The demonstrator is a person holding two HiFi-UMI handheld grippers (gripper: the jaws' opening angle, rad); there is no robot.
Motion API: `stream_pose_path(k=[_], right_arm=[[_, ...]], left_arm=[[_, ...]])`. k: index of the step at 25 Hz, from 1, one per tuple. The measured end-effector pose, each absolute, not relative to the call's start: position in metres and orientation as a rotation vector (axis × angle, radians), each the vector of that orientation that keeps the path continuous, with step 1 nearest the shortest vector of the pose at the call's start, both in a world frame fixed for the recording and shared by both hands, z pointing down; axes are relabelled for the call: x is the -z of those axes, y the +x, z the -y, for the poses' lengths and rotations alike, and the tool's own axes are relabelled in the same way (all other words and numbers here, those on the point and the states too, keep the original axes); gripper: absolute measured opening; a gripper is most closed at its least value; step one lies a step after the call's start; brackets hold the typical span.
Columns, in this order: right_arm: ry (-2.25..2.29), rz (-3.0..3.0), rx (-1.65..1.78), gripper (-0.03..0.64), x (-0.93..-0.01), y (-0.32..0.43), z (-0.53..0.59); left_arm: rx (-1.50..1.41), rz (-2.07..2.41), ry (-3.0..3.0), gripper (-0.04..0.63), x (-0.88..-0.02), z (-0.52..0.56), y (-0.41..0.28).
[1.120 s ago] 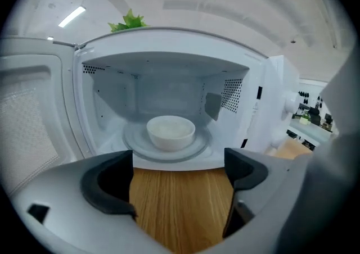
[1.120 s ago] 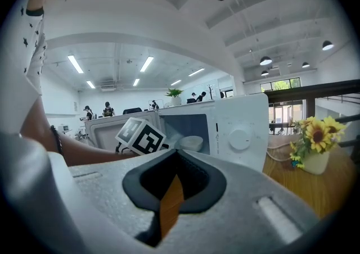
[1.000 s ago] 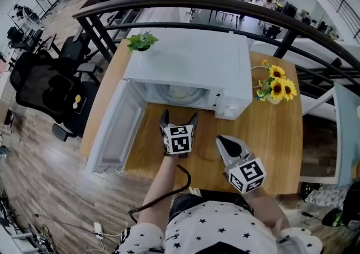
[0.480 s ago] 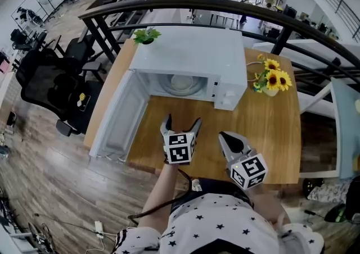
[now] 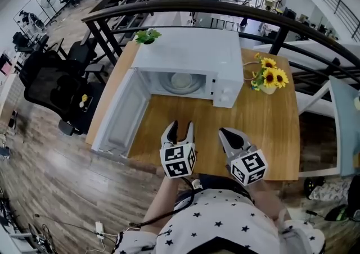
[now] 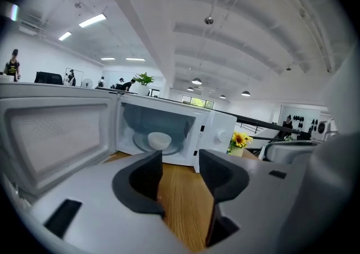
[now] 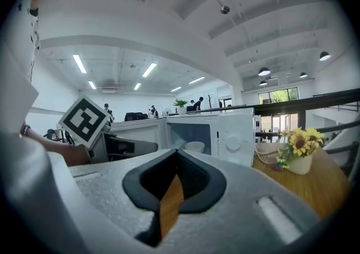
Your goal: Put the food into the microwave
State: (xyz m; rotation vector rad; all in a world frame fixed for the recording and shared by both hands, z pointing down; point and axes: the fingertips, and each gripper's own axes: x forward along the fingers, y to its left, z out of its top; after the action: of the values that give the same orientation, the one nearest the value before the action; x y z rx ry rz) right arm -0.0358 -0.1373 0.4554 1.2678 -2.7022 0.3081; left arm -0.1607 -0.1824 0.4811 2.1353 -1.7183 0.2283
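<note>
A white microwave point(image 5: 188, 50) stands at the back of the wooden table point(image 5: 270, 129), its door point(image 5: 117, 119) swung open to the left. Inside, a white bowl point(image 5: 181, 81) of food rests on the turntable; the left gripper view shows the bowl point(image 6: 159, 140) there too. My left gripper point(image 5: 181, 128) hovers over the table's near edge, well back from the oven. Its jaws are closing, with a gap still between them and nothing in it. To its right, my right gripper point(image 5: 227, 133) is shut and empty, its tips meeting in the right gripper view point(image 7: 177, 154).
A vase of sunflowers point(image 5: 269, 81) stands right of the microwave, and a small potted plant point(image 5: 146, 36) sits at the table's back left corner. A black railing point(image 5: 292, 28) curves behind the table. Office chairs point(image 5: 48, 87) stand on the floor at the left.
My left gripper has drawn back from the microwave toward the table's near edge, and its jaws have narrowed. The bowl stays inside the oven. The right gripper has barely shifted.
</note>
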Motion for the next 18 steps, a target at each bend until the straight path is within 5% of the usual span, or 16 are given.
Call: stream_pose_path(k=[8, 18], right_arm=[[1.255, 2.734, -0.291, 0.006, -0.447, -0.042, 0.131], [1.218, 2.758, -0.305, 0.006, -0.446, -0.048, 0.126]], left_arm=[[-0.146, 1.725, 2.172, 0.069, -0.451, 0.150, -0.165], [-0.150, 1.684, 2.208, 0.032, -0.449, 0.134, -0.159]])
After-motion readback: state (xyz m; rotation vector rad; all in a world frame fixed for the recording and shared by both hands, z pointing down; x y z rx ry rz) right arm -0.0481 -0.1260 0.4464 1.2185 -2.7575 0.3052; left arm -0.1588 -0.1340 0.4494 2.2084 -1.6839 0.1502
